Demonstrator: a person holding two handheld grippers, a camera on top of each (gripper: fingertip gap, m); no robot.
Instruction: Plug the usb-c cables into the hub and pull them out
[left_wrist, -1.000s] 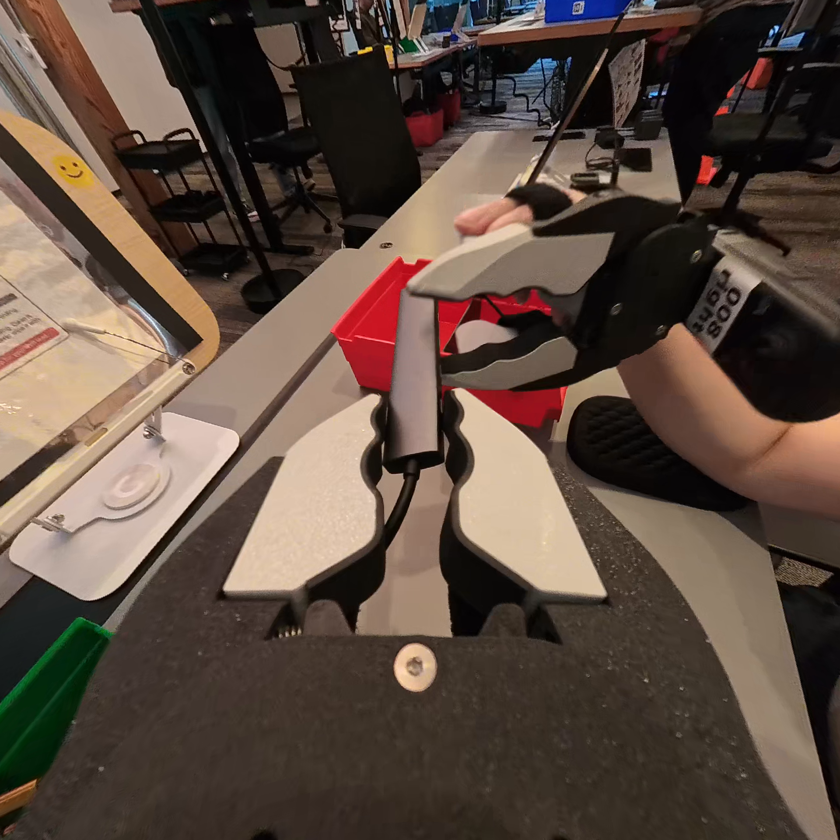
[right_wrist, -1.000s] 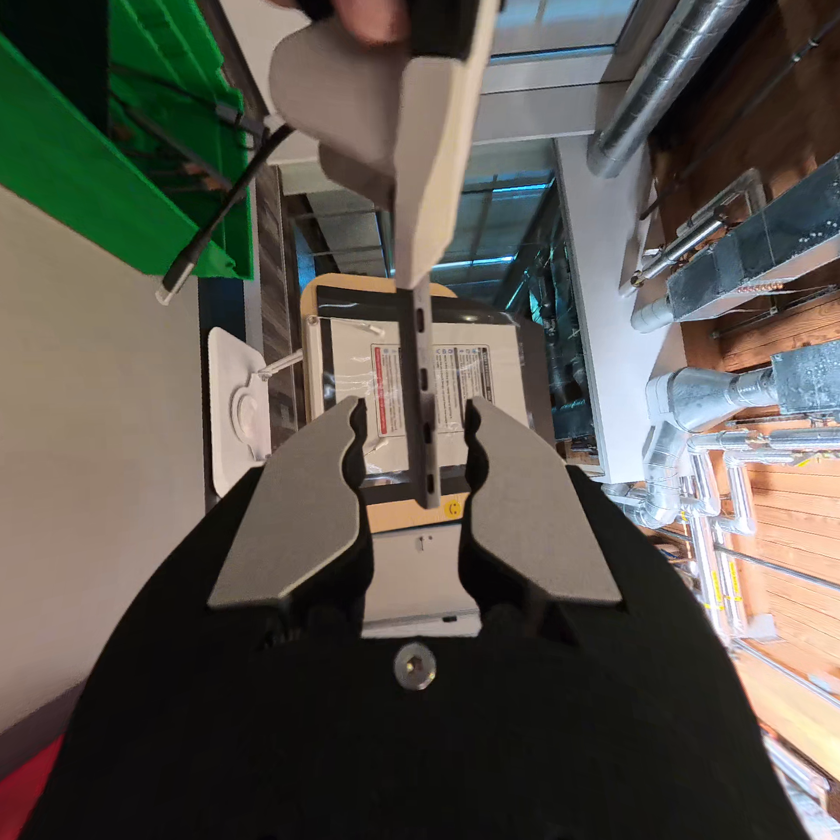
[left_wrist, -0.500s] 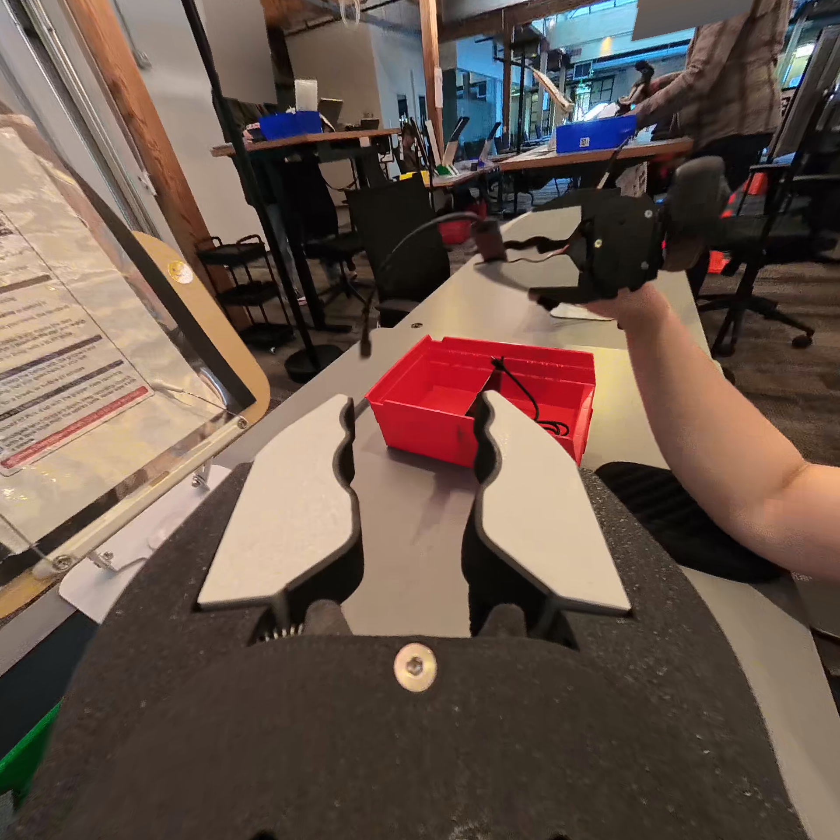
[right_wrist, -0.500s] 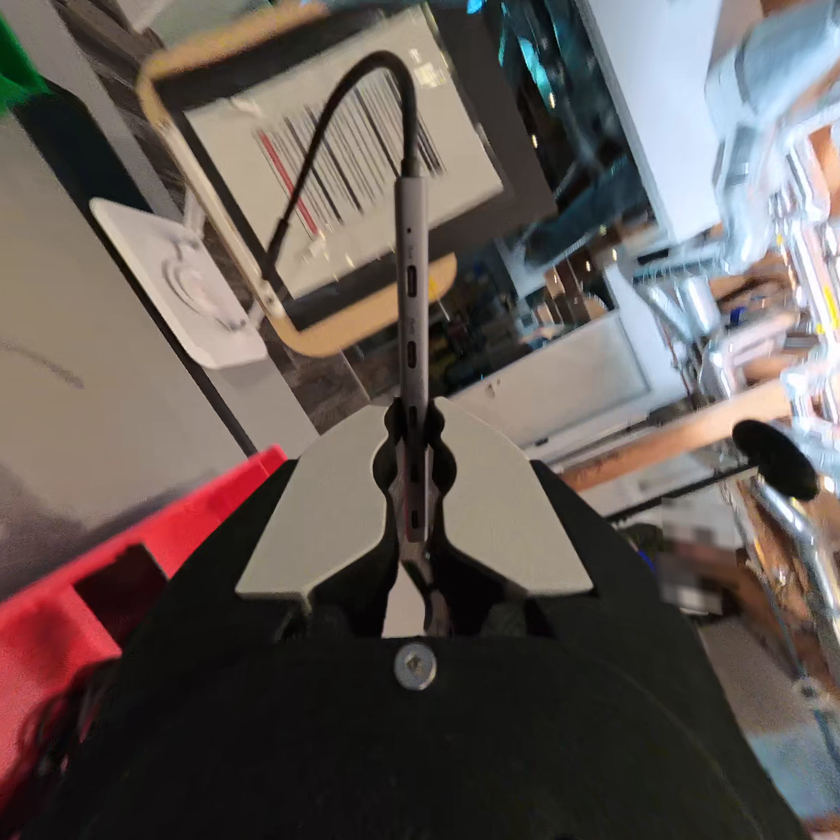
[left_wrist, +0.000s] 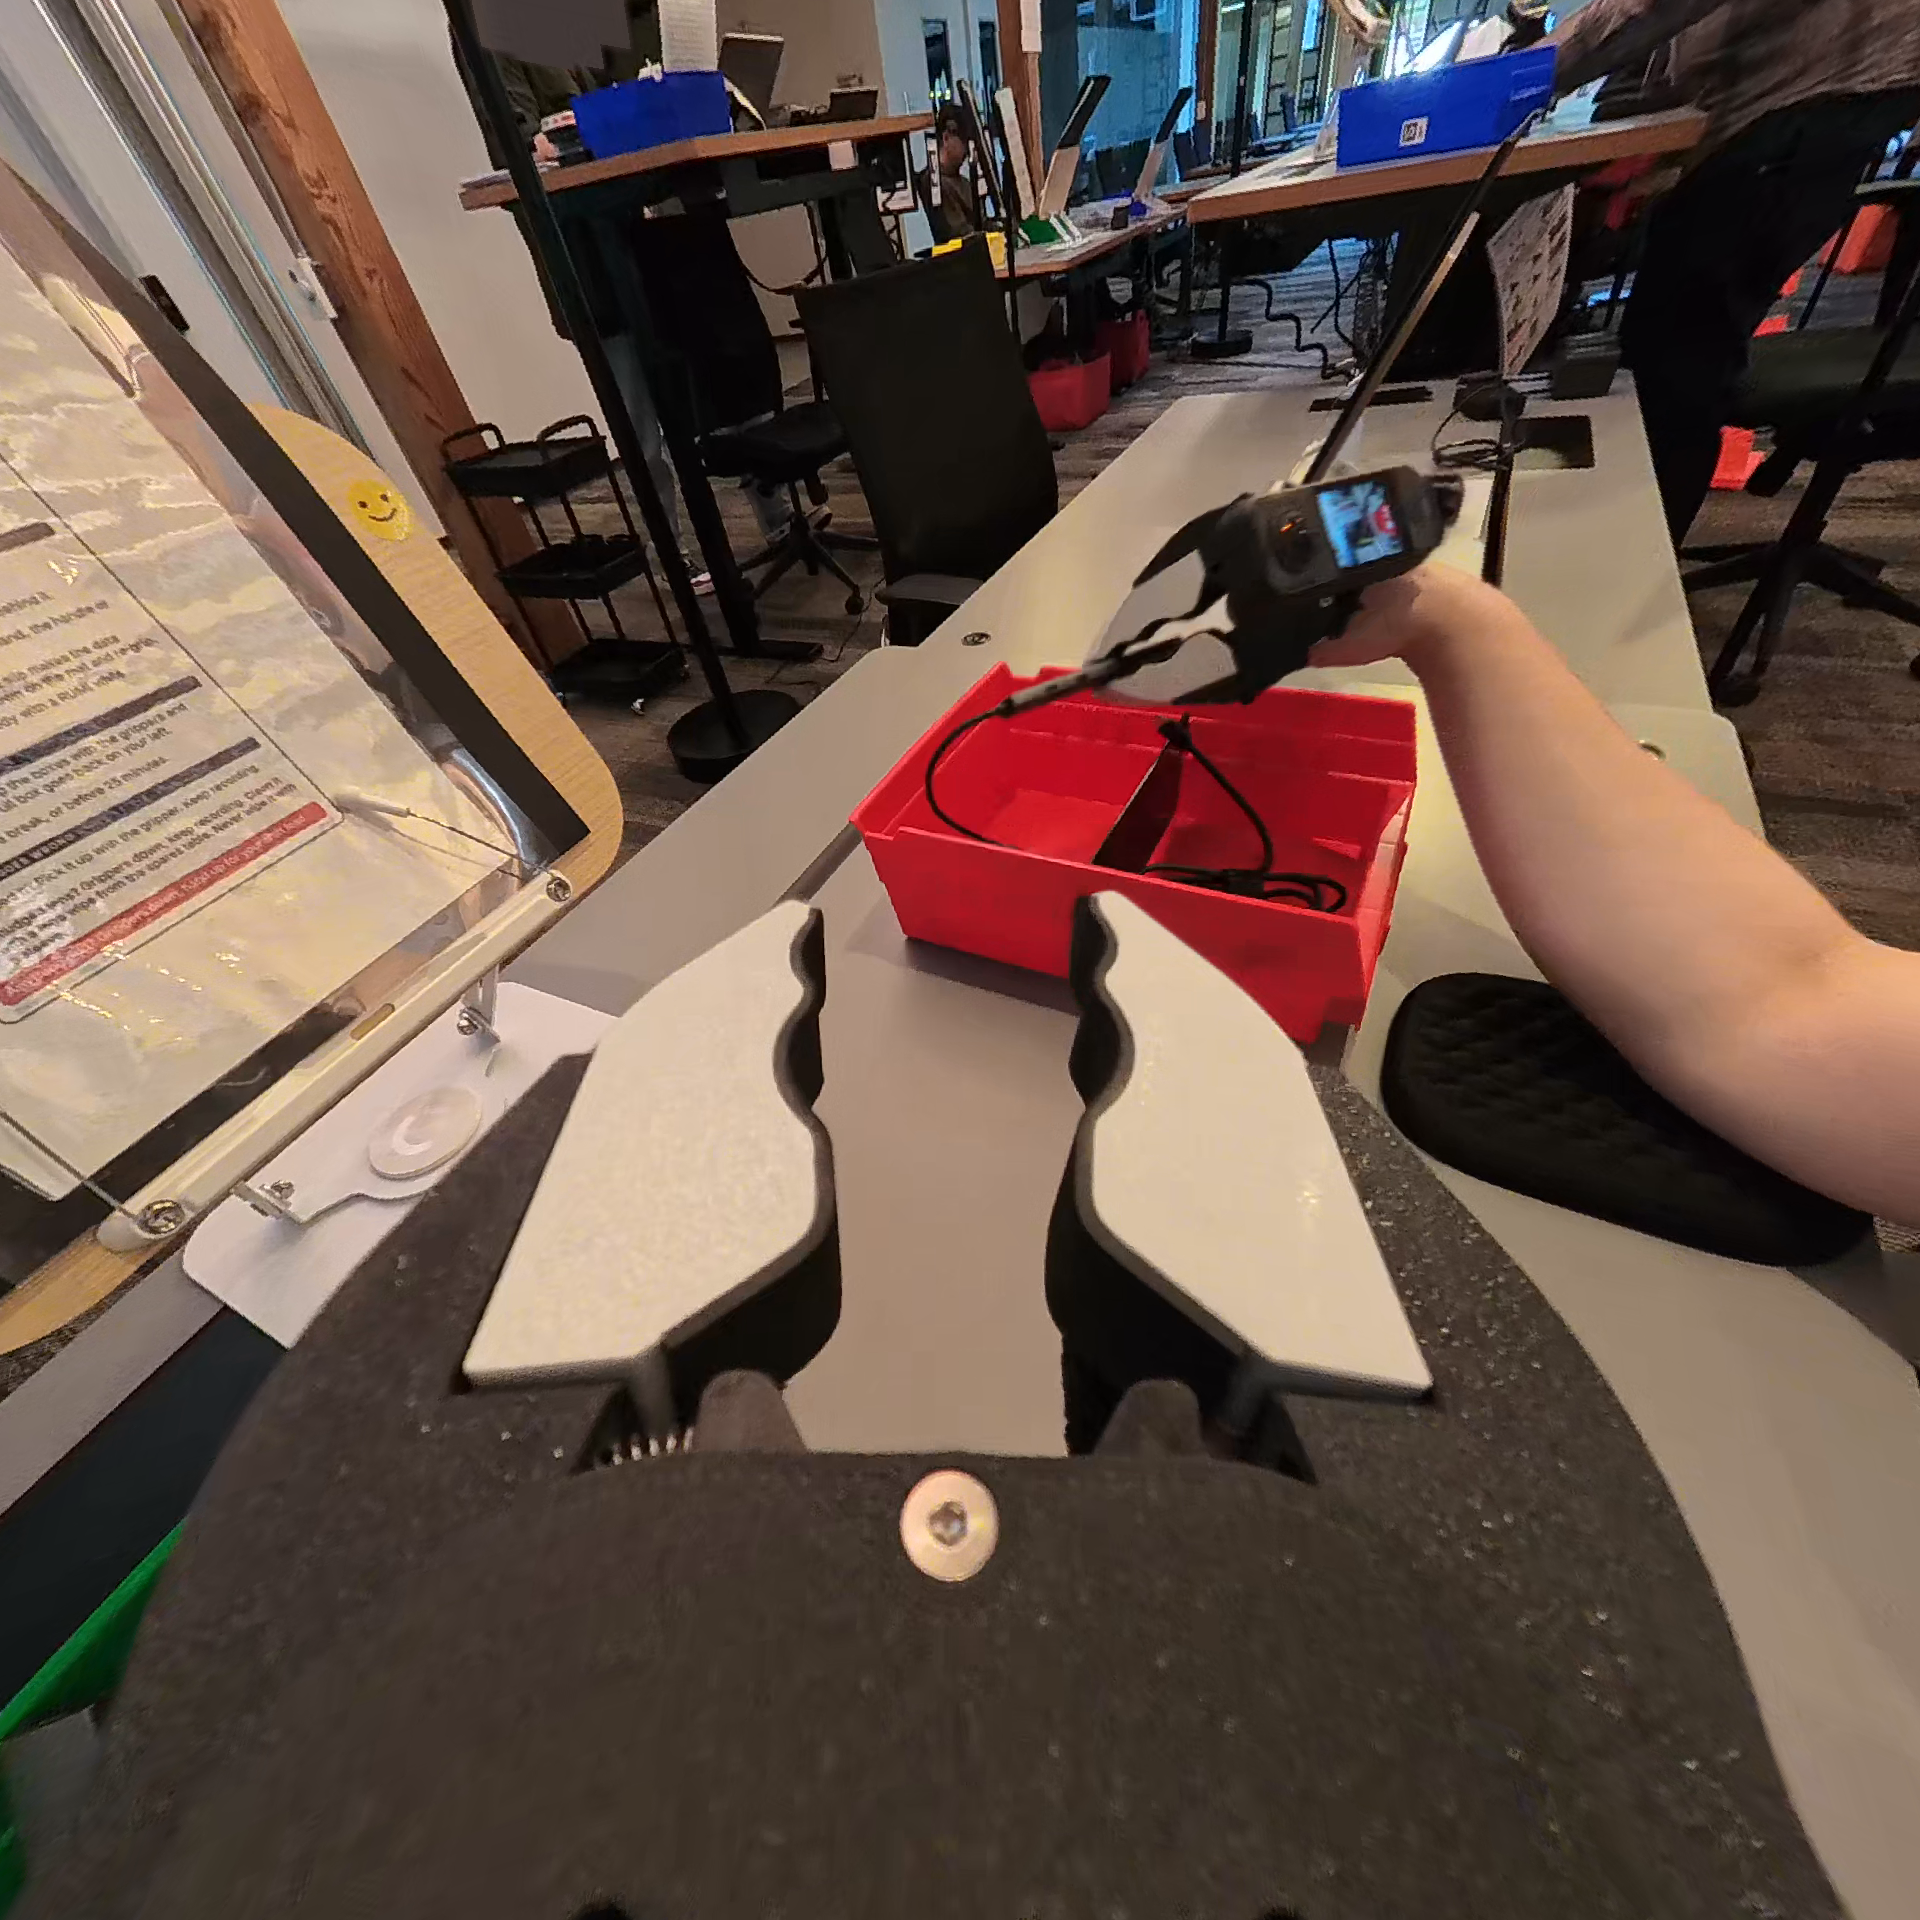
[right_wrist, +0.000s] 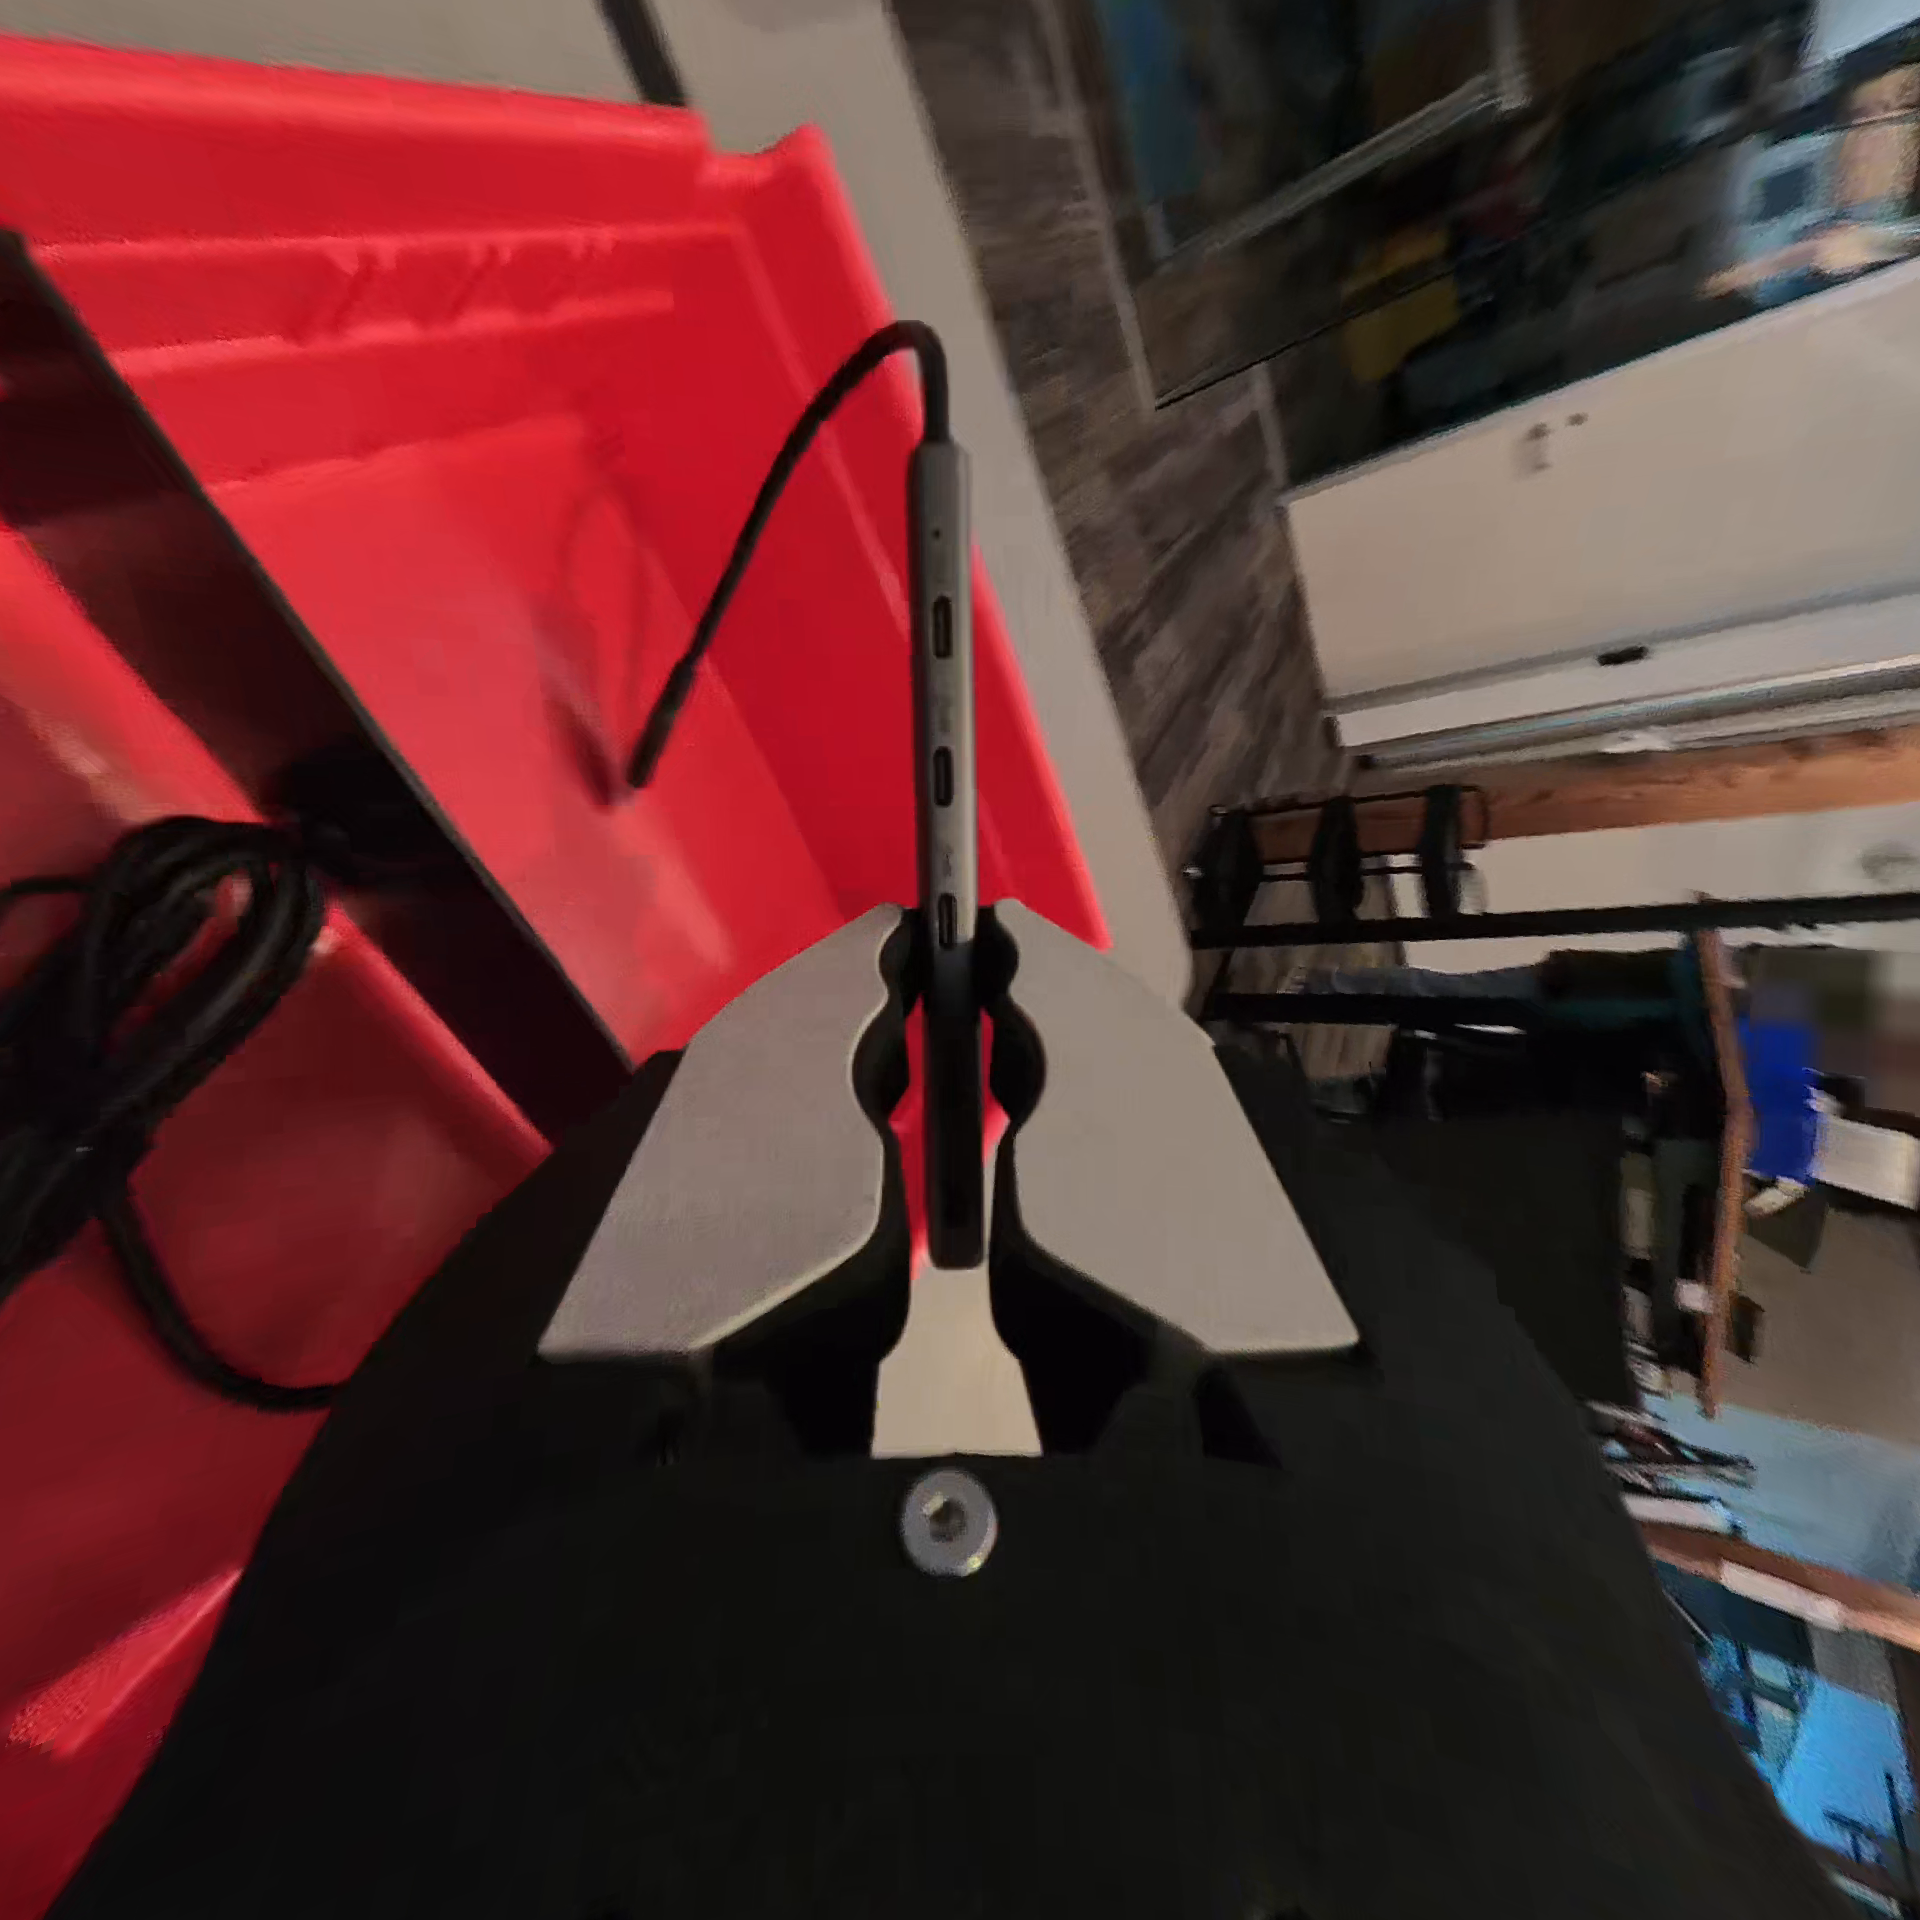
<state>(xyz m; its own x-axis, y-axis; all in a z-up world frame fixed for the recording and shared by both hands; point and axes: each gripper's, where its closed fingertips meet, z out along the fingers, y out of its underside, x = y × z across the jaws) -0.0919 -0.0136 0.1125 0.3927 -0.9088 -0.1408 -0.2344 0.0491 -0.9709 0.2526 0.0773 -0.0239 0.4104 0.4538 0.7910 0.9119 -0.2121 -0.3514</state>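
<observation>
Grey bench (left_wrist: 1621, 1455) carries our red bin (left_wrist: 1049, 914). Right hand-held gripper (right_wrist: 948, 940) clamps the hub (right_wrist: 945, 665) above it (black cables (right_wrist: 135, 997) coiled inside); left hand-held gripper (left_wrist: 948, 961) gapes wide, holding nothing.

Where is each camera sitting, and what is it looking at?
Left wrist view: sits on the left gripper, looking along its open, empty fingers across the grey table at the red bin; the person's right forearm shows.
Right wrist view: sits on the right gripper, tilted down over the bin, its fingers shut on the hub.
Both views share the red bin, the hub, its short cable, and the coiled black cable.
</observation>
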